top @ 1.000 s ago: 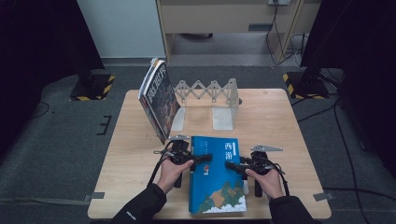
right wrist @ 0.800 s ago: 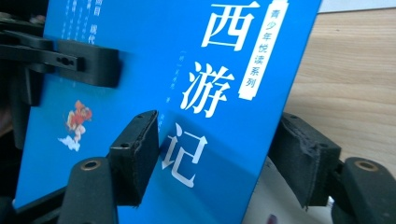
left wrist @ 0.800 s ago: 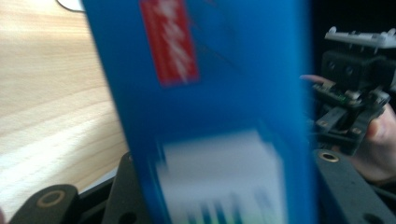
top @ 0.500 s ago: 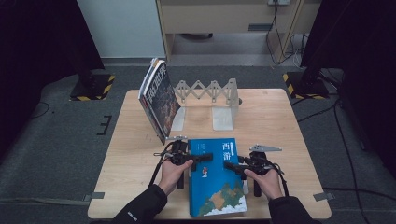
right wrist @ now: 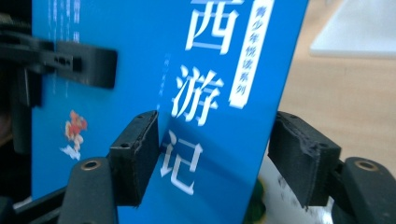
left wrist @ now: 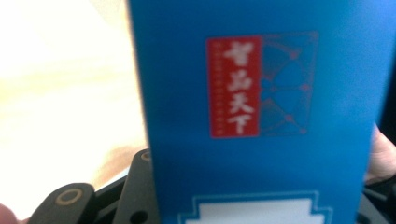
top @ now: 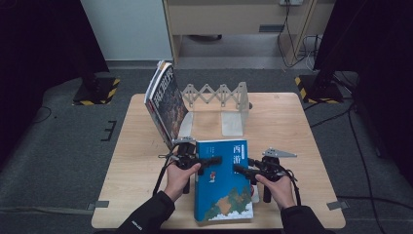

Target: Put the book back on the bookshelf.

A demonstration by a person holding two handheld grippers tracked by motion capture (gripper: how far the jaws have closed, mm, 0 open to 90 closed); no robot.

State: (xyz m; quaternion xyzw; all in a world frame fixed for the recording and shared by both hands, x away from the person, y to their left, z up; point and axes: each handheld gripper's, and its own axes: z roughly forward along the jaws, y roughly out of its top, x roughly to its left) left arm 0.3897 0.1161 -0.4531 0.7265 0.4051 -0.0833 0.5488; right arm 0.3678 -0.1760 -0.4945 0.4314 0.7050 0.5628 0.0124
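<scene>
A blue book (top: 224, 195) with white Chinese title characters lies on the wooden table (top: 292, 122) near its front edge. My left gripper (top: 213, 160) comes in from the book's left side and is shut on that edge. One of its fingers (right wrist: 84, 60) lies across the cover in the right gripper view. In the left gripper view the blue book (left wrist: 280, 140) is very close, beside one black finger (left wrist: 140, 186). My right gripper (top: 241, 169) reaches over the book's right edge. There my right gripper (right wrist: 219, 154) is open, with its jaws wide apart on either side of the blue book (right wrist: 116, 70).
A second book (top: 165, 102) stands tilted at the back left, against a grey folding metal rack (top: 219, 93) with a pale bookend plate (top: 233, 124). Something white with green print (right wrist: 280, 205) peeks from under the blue book's right edge. Bare table lies left and right.
</scene>
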